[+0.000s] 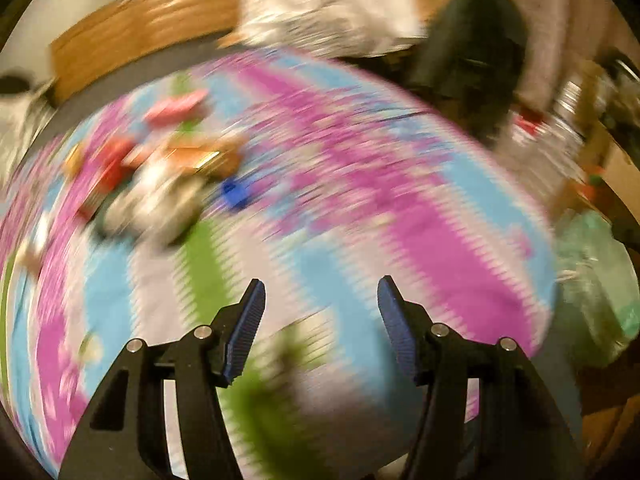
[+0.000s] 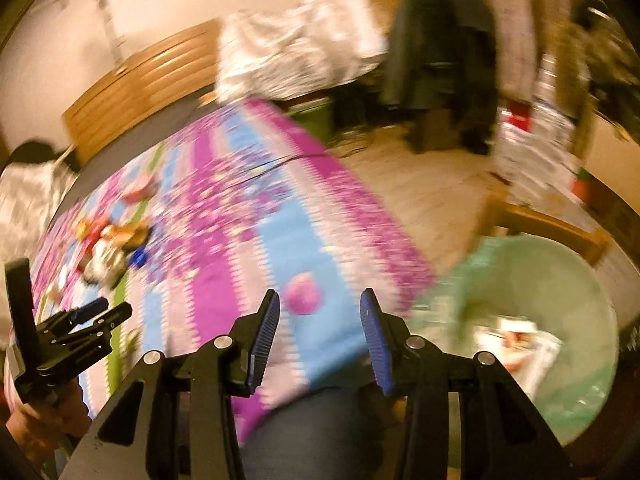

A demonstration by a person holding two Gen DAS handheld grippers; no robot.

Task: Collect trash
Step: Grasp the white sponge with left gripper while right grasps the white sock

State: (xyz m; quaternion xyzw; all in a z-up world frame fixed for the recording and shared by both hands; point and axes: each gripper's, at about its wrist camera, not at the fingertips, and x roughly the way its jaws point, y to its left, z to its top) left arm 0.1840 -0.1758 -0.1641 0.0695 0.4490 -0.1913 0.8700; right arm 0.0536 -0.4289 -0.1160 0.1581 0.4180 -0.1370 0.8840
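Both views are motion-blurred. A pile of wrappers and crumpled trash (image 1: 160, 184) lies on a pink, blue and green bedspread (image 1: 400, 200), with a small blue cap (image 1: 236, 194) beside it. My left gripper (image 1: 320, 292) hangs open over the near part of the bed, well short of the pile, with nothing between its fingers. My right gripper (image 2: 320, 304) is also open and holds nothing, above the bed's near edge. A pale green trash bag (image 2: 540, 280) gapes at its right, with a white wrapper (image 2: 524, 344) inside. The right wrist view also shows the pile (image 2: 108, 248) and the left gripper (image 2: 108, 312), held by a hand (image 2: 48, 420).
A wooden headboard (image 1: 140, 28) and crumpled white bedding (image 1: 320, 4) lie beyond the bed. A dark jacket (image 2: 440, 48) hangs at the back right. Pale floor (image 2: 440, 184) runs between the bed and a wooden frame (image 2: 552, 224). A round pink patch (image 2: 302, 294) shows on the bedspread.
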